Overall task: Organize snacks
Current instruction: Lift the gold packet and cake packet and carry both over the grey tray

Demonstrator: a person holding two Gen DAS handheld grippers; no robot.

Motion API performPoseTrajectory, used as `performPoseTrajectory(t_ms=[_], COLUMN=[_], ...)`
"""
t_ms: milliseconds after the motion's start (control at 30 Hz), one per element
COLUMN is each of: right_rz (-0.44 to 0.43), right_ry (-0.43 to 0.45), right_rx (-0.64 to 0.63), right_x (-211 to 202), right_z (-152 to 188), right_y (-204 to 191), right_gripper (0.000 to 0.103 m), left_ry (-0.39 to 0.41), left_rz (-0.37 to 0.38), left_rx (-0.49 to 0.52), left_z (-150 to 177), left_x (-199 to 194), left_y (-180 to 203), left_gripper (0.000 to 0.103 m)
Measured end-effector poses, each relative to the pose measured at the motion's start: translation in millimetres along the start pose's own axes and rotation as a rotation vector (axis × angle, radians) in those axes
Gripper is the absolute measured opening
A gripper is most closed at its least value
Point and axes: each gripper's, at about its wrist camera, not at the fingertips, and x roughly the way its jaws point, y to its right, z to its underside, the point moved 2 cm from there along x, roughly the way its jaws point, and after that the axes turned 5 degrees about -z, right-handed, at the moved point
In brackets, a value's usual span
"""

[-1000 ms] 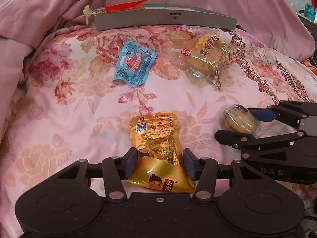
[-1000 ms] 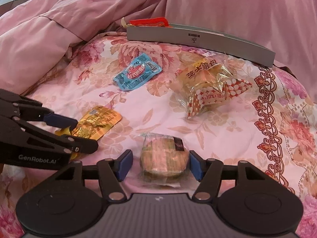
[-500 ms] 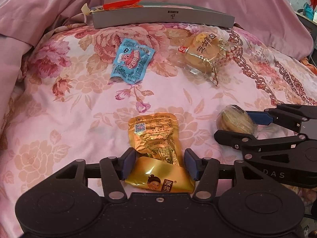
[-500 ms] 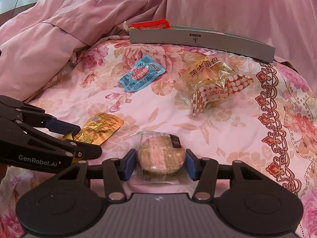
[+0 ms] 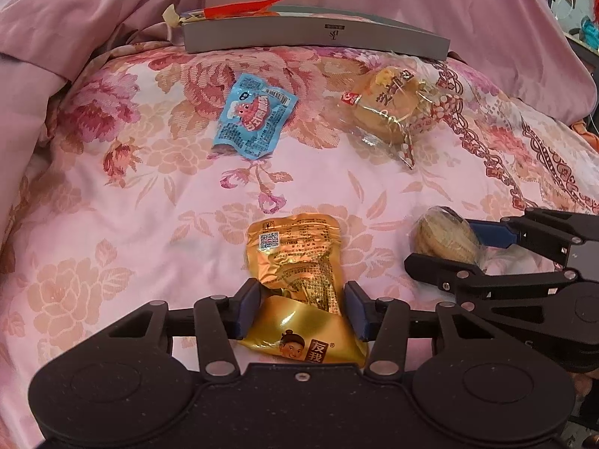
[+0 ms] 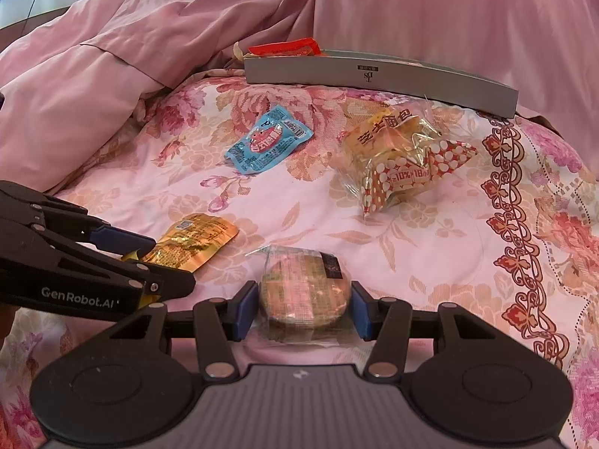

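Snacks gripped: gold packet (image 5: 295, 273) left, round cake (image 6: 305, 292) right.

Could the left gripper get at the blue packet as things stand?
Probably not yet: the left gripper is shut on the gold packet. The quilt between it and the blue packet lies bare.

Left gripper (image 5: 301, 314) fingers clamping a crinkled gold foil snack packet (image 5: 295, 262) on the floral pink bedspread (image 5: 123, 202), right gripper (image 5: 441, 245) gripping a round wrapped pastry (image 5: 443, 235) at right, blue sachet (image 5: 254, 116) and clear-wrapped bread (image 5: 393, 108) farther off, grey box (image 5: 314, 35) beyond.
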Motion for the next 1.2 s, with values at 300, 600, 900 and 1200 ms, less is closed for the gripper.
performPoseTrajectory(t_ms=[300,600,900,1200], right_rz=[0.000,0.004,0.029,0.021], right_ry=[0.021,0.042,0.063,0.094], right_rx=[-0.003,-0.028,-0.041,-0.047], right_x=[-3.5,-8.9,-15.9,-22.1], right_z=[2.8,3.5,3.0,-2.3], right_y=[-2.6,-5.3,0.8,-1.8], right_gripper=[0.055,0.055,0.055,0.055], left_ry=[0.031,0.051,0.110,0.141], left_rz=[0.060,0.082,0.088,0.083], left_rx=[-0.075,-0.107,-0.167,-0.189], left_z=[0.9,1.5,-3.1,-5.3], left_x=[-3.2,-6.3,-13.9,-16.8], left_y=[-0.4,-0.4,-7.7,-10.4], left_gripper=[0.051,0.051,0.051,0.051])
